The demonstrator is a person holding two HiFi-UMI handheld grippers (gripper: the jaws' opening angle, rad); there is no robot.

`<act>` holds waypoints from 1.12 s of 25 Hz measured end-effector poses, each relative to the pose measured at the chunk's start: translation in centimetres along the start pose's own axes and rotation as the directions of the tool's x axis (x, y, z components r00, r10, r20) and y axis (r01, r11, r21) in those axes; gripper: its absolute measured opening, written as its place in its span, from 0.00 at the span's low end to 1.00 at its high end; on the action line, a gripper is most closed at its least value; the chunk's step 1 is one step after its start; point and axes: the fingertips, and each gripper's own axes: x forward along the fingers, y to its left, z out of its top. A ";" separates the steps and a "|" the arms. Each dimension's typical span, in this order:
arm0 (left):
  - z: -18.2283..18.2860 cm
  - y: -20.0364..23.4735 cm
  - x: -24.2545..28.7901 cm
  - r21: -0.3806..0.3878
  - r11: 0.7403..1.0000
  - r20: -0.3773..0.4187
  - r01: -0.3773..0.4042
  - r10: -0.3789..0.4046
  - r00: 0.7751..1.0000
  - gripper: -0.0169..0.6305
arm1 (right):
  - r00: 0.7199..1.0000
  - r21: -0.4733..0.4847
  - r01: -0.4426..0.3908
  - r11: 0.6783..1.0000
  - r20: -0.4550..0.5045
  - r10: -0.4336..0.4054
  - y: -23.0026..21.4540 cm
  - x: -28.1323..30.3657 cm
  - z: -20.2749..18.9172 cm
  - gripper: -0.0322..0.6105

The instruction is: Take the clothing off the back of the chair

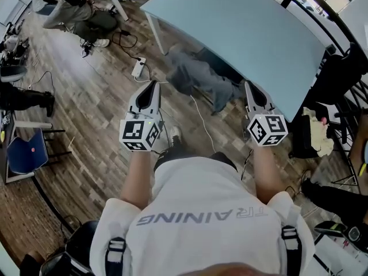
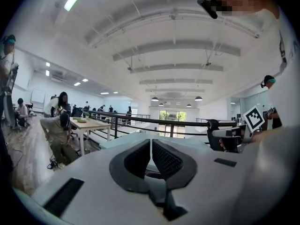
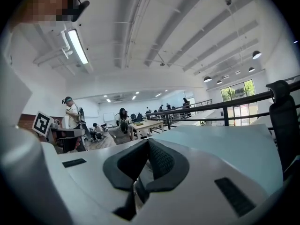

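A grey garment [image 1: 198, 73] hangs in folds at the near edge of the light blue table [image 1: 247, 27]; whatever it is draped over is hidden beneath it. My left gripper [image 1: 152, 85] is held over the floor just left of the garment, shut and empty. My right gripper [image 1: 248, 86] is just right of it, by the table's edge, also shut and empty. In the left gripper view the jaws [image 2: 151, 142] meet over the table top [image 2: 124, 138]. In the right gripper view the jaws [image 3: 147, 143] are closed in front of the same table [image 3: 225, 149].
A black chair [image 1: 345, 68] and a railing stand at the right, with cream cloth [image 1: 313, 128] on the floor below. A power strip [image 1: 138, 68] and cables lie on the wood floor. A seated person [image 1: 75, 10] is at top left, a blue chair [image 1: 26, 151] at the left.
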 end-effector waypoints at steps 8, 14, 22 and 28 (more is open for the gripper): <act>0.8 7.0 7.3 0.032 0.989 -0.040 0.146 -0.145 0.989 0.09 | 0.990 0.022 0.143 0.989 0.006 -0.143 1.1 6.5 0.7 0.08; -0.8 8.6 11.6 -0.007 0.974 -0.088 0.228 -0.227 0.970 0.09 | 0.967 0.052 0.254 0.966 -0.030 -0.253 -0.5 7.5 -0.9 0.08; -4.2 6.1 15.8 -0.033 0.966 -0.194 0.257 -0.258 0.946 0.09 | 0.953 0.091 0.289 0.953 -0.127 -0.277 -5.0 6.7 -4.9 0.12; -8.8 4.7 18.6 -0.094 0.960 -0.295 0.264 -0.281 0.913 0.21 | 0.942 0.108 0.200 0.974 -0.294 -0.161 -6.2 8.0 -10.9 0.35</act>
